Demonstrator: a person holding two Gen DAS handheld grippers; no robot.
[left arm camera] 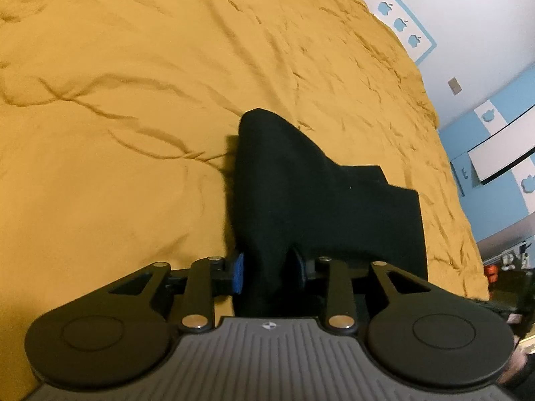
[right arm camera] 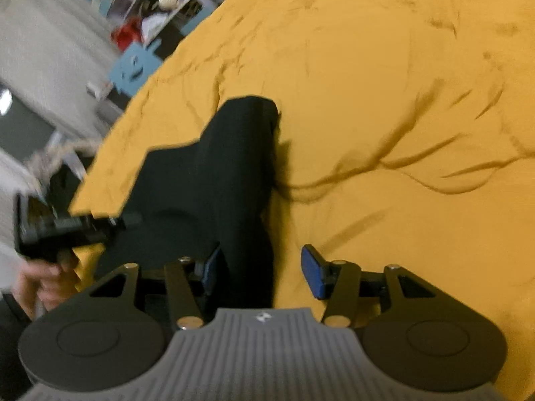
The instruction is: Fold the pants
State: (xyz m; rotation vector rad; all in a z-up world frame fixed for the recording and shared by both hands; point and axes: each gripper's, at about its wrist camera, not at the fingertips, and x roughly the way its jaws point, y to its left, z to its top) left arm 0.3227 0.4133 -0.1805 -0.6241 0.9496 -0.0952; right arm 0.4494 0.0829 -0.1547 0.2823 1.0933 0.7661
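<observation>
The black pants (left arm camera: 321, 200) lie bunched on the mustard-yellow bed cover (left arm camera: 133, 133), and a ridge of the cloth rises away from me. In the left wrist view my left gripper (left arm camera: 269, 267) has a thick fold of the pants filling the gap, with both blue pads against the cloth. Seen from the right wrist, the pants (right arm camera: 207, 180) run up from my right gripper (right arm camera: 262, 270). Its left pad touches the cloth and its right pad (right arm camera: 314, 277) stands apart from it over bare cover. A hand (right arm camera: 36, 284) holds the blurred left gripper (right arm camera: 77, 227) at the pants' left edge.
The bed cover (right arm camera: 401, 100) stretches wide and wrinkled on all sides. Its edge drops off at the right in the left wrist view, beside a wall with blue apple decals (left arm camera: 398, 23) and a white board (left arm camera: 501, 157). Clutter and a blue figure (right arm camera: 133, 67) sit past the bed's left edge.
</observation>
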